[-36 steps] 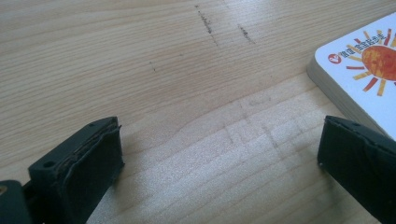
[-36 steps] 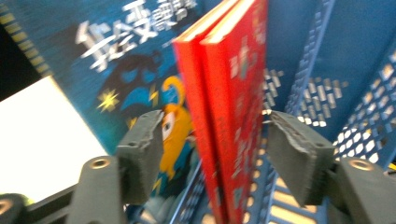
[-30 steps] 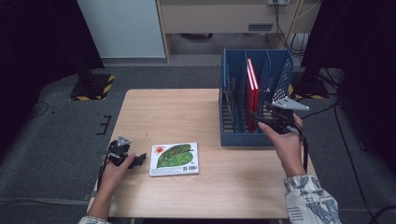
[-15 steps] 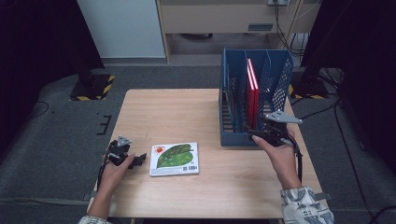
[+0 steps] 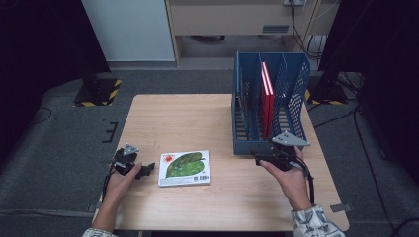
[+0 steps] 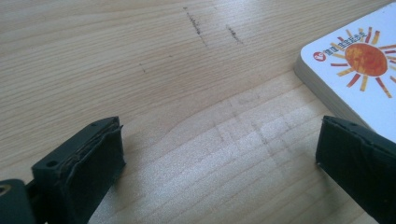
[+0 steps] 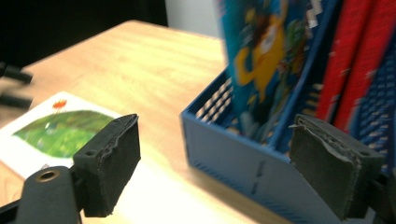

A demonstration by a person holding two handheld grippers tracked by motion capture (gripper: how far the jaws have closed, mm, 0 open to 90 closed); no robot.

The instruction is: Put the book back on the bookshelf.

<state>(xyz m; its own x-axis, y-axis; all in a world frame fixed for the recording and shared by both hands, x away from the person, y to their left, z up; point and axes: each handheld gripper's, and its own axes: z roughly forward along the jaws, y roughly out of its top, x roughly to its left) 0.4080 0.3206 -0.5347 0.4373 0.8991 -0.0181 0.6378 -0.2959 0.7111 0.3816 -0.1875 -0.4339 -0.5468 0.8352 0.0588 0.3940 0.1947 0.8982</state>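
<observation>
A picture book [image 5: 184, 168] with a green leaf and an orange sun lies flat on the table's front left part. My left gripper [image 5: 144, 171] rests on the table just left of the book, open and holding nothing. In the left gripper view the book's sun corner [image 6: 359, 70] lies beside the right jaw of my left gripper [image 6: 219, 172]. My right gripper [image 5: 257, 158] stands open and empty at the front left corner of the blue rack [image 5: 247, 145]. In the right gripper view, my right gripper [image 7: 219, 163] frames the rack's front wall [image 7: 233, 149], with the picture book [image 7: 56, 128] at left.
The blue rack holds a red book [image 5: 267, 98] in a middle slot and a colourful cartoon book [image 7: 257, 60] in its left slot. The wooden table [image 5: 183, 118] has bare room behind the picture book. Dark floor and stands surround the table.
My right gripper has come down from the rack's right front and moved left, low over the table at the rack's front left corner. The left gripper and the picture book have stayed put.
</observation>
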